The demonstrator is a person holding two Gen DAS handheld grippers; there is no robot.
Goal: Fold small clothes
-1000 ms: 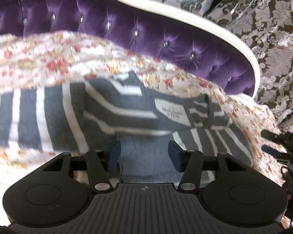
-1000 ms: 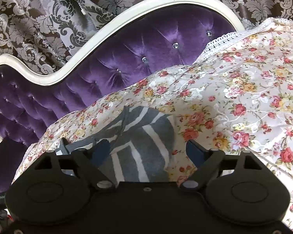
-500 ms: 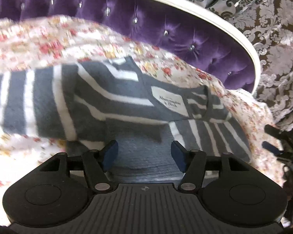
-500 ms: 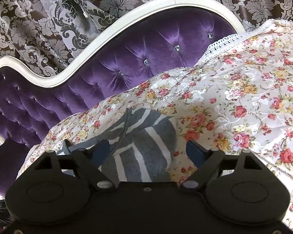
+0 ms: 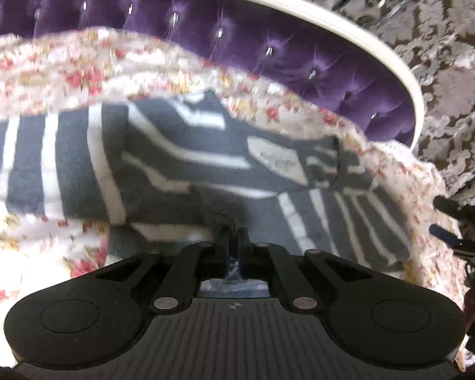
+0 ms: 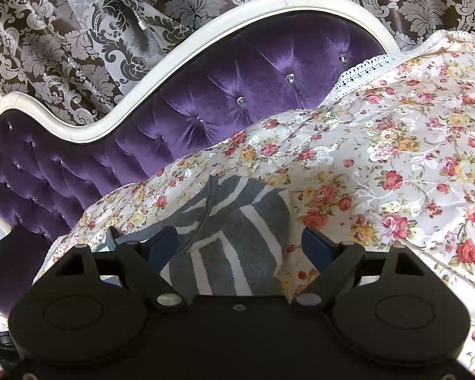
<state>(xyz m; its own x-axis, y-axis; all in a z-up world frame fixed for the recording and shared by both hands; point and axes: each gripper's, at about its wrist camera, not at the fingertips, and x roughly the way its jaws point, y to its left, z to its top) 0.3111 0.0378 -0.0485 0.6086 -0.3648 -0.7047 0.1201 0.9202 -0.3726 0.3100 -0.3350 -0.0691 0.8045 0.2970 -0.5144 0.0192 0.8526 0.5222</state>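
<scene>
Two grippers face one striped garment (image 5: pixel 180 171) lying on a floral bedspread (image 6: pixel 395 145). Low in the frame's centre, the left gripper (image 5: pixel 235 240) is pinched together on the garment's near grey edge. The right gripper (image 6: pixel 239 245) stands wide apart, the striped cloth lying between its fingers.

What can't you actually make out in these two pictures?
- Left wrist view: the label on the striped garment is too blurred to read.
- Left wrist view: the fabric pinched in the shut left claw is hidden by its fingers.
- Right wrist view: the garment's near end is hidden behind the open right claw.
</scene>
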